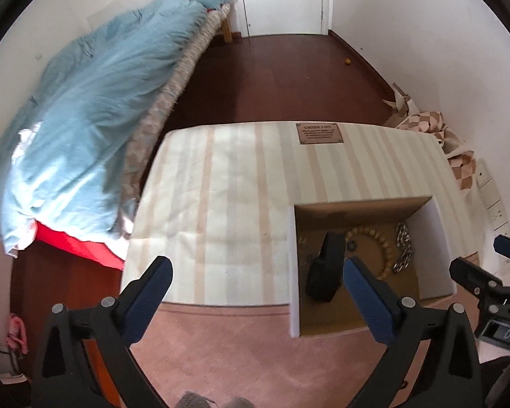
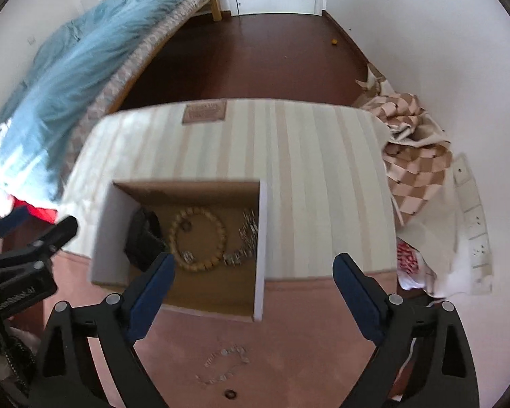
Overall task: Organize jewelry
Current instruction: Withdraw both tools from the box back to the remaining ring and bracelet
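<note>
Box (image 2: 261, 224) sits on striped mat (image 2: 316, 176); inside it bead ring (image 2: 198, 239), watch (image 2: 142, 238) and chain (image 2: 246, 241), already sorted. Left gripper (image 1: 256, 284) and right gripper (image 2: 253, 277) hang above box, jaws wide, empty. Loose chain (image 2: 226, 365) and ring (image 2: 230, 394) lie before box, probably next.

A striped cream mattress (image 2: 306, 176) is carrying an open cardboard box (image 2: 261, 224) at its six o'clock edge, everything sitting on pink carpet (image 2: 289, 346).
</note>
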